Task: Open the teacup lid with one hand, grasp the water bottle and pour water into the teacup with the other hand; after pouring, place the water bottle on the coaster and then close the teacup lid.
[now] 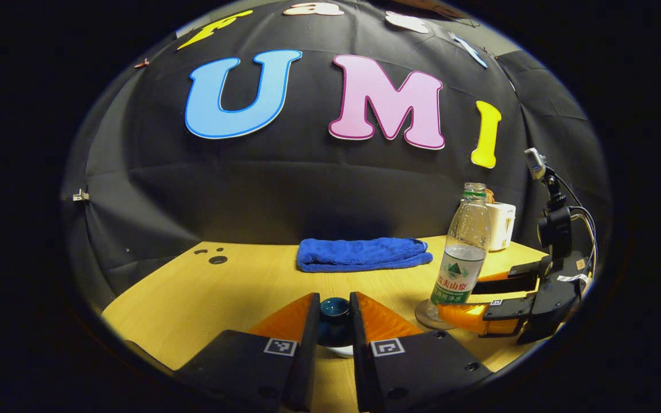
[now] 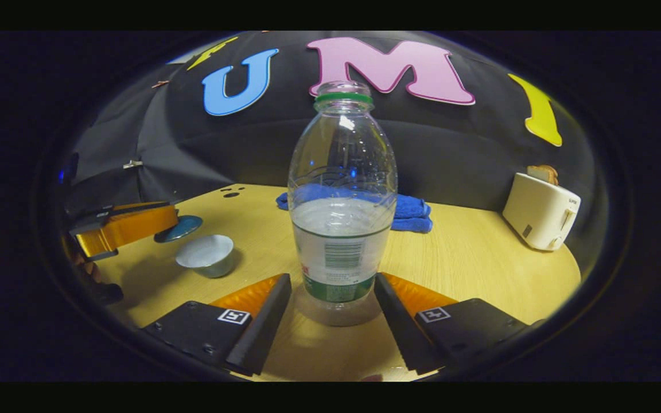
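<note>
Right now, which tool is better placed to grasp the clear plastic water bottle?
Right. The right tool stands open around the clear plastic water bottle; the left tool is shut on the dark blue teacup lid.

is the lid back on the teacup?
No: in the right gripper view the teacup sits open on the table, while the lid is held off to its side in the left gripper.

Round wooden coaster (image 1: 422, 318): mostly covered by the clear plastic water bottle (image 1: 463, 252) standing on it. Dark blue glazed teacup lid (image 1: 334, 324): sides masked by the left gripper's black fingers (image 1: 307, 338). Slice in the white toaster (image 2: 541, 213): perhaps bread, too blurred to confirm. Folded blue towel (image 2: 411, 213): middle hidden behind the bottle.
</note>
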`<state>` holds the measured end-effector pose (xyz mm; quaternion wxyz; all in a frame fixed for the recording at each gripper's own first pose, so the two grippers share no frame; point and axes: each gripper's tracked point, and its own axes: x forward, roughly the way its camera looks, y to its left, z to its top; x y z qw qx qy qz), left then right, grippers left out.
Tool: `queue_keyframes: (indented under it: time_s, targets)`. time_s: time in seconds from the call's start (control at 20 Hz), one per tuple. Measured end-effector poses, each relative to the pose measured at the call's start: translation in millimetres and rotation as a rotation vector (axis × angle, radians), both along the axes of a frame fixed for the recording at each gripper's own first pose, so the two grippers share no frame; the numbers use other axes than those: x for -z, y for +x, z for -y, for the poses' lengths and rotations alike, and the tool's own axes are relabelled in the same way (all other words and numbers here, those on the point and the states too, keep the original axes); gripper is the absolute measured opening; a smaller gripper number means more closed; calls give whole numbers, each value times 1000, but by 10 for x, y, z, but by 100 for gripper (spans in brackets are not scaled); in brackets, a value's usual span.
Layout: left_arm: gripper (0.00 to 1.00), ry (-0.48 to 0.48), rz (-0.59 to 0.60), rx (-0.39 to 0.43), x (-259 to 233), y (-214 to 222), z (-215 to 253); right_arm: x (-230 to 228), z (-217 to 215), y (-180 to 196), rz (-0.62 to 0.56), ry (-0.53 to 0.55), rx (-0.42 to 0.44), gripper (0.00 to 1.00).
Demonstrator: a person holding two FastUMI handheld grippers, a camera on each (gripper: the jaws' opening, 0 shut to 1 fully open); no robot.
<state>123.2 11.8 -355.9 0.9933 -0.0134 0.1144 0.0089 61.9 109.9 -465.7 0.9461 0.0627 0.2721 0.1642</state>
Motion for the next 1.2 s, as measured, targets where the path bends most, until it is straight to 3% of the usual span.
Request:
queue_keyframes:
  time_s: [0.1, 0.2, 0.25, 0.4, 1.0, 1.1, 1.2]
  targets:
    - [32, -2, -5, 8, 45, 40, 43, 19, 0, -87, -16, 6, -3, 91]
    - [32, -6, -13, 16, 103, 71, 99, 45, 43, -186, -28, -17, -16, 86]
    - [33, -3, -16, 20, 135, 88, 119, 48, 81, -229, -28, -33, -21, 91]
    - [32, 15, -30, 24, 207, 127, 143, 45, 214, -333, -39, -47, -21, 91]
    - [33, 31, -67, 21, 389, 150, 162, -47, 526, -310, -40, -78, 48, 91]
    - [36, 56, -70, 22, 393, 144, 171, -62, 543, -310, -40, -83, 52, 90]
    - [58, 59, -89, 33, 432, 136, 205, -98, 545, -312, -34, -82, 57, 86]
